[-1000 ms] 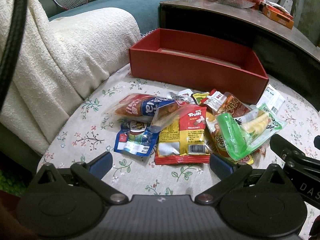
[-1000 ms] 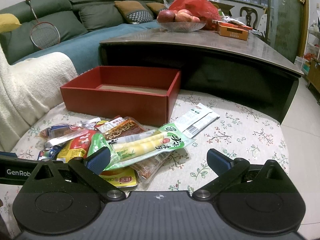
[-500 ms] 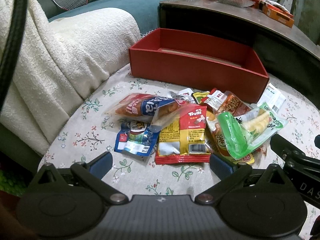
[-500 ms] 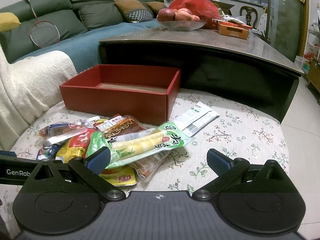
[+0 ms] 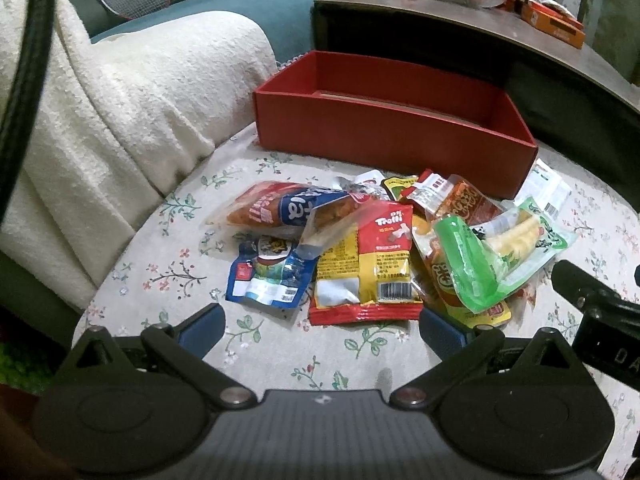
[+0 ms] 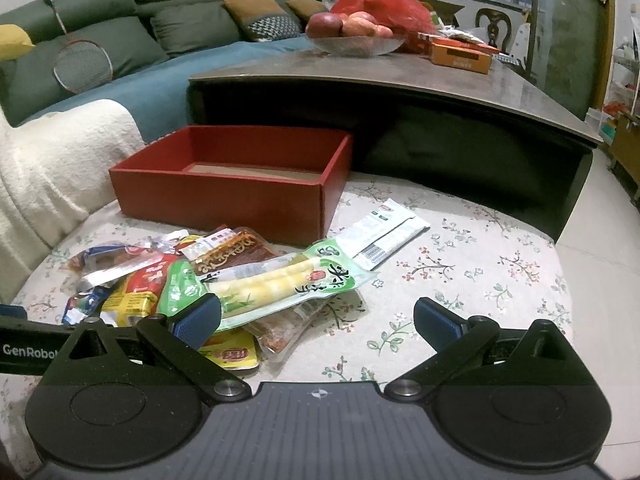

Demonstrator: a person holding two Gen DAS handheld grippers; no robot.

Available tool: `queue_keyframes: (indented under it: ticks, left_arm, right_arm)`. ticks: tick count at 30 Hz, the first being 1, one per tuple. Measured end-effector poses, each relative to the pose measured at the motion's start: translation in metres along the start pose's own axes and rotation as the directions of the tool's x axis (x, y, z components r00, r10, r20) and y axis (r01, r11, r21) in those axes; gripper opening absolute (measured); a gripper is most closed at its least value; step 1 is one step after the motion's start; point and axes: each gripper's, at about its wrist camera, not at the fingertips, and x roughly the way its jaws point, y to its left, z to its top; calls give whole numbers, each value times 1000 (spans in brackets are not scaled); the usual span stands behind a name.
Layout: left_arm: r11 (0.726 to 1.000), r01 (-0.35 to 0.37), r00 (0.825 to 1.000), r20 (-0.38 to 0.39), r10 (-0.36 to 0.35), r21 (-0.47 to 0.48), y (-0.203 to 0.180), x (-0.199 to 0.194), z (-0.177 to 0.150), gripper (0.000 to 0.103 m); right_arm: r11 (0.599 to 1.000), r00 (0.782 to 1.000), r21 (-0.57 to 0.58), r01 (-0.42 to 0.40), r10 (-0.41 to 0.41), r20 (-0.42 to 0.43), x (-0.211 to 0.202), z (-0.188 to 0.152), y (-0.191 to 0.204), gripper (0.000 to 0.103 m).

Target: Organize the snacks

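A cream blanket (image 5: 120, 120) drapes over the seat at the far left, its edge touching the round table with the floral cloth (image 5: 168, 276). On that cloth a pile of snack packets lies in front of an open red box (image 5: 384, 136), which shows nothing inside but its brown floor.

Going left to right through the pile in the left wrist view: a blue and white packet (image 5: 268, 276) lies lowest on the left, with a long red and blue bag (image 5: 280, 210) above it. Next comes the red and yellow Trolli packet (image 5: 368, 268), lying flat with its barcode near its lower right corner. A brown and orange pouch (image 5: 466, 204) sits nearer the box, and a green bamboo shoot packet (image 5: 500, 252) lies on top of the pile's right side, overlapping a yellow and orange packet (image 5: 452, 284). A white sachet (image 5: 548, 188) rests just beside the box's right corner, apart from the heap.

The left gripper (image 5: 320, 326) hovers low before the pile with its blue-padded fingers spread wide and nothing between them; the Trolli packet sits just beyond the gap. The right gripper (image 6: 316, 320) is likewise wide open and empty, its left pad just in front of the bamboo shoot packet's near end, its right pad over bare cloth.

Behind the box stands a dark table (image 6: 400, 80) bearing a glass bowl of apples (image 6: 356, 36).
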Motion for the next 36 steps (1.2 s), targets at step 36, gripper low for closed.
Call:
queue_keyframes:
  ticks: [36]
  left_arm:
    - [995, 81, 996, -33, -79, 52, 1, 10, -1, 99]
  right_arm:
    - [962, 960, 208, -178, 215, -176, 60, 20, 1, 98]
